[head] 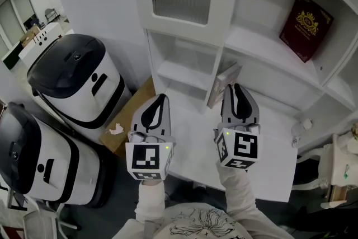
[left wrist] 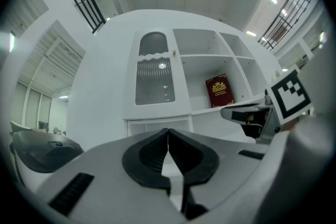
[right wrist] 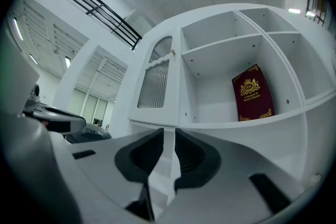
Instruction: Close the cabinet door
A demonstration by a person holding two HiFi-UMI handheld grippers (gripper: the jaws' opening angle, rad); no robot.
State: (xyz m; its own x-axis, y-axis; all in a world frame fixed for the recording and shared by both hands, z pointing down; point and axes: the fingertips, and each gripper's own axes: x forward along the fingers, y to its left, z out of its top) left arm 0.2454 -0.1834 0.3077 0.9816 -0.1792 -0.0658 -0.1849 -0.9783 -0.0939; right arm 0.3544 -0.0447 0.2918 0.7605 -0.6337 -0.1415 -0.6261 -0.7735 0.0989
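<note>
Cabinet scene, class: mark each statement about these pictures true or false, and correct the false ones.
1. A red book stands on a shelf. True.
2. The left gripper holds the book. False: its jaws are together with nothing between them.
3. The right gripper grips the edge of a white door. True.
4. The black-and-white machines stand on the person's right. False: they stand on the person's left.
</note>
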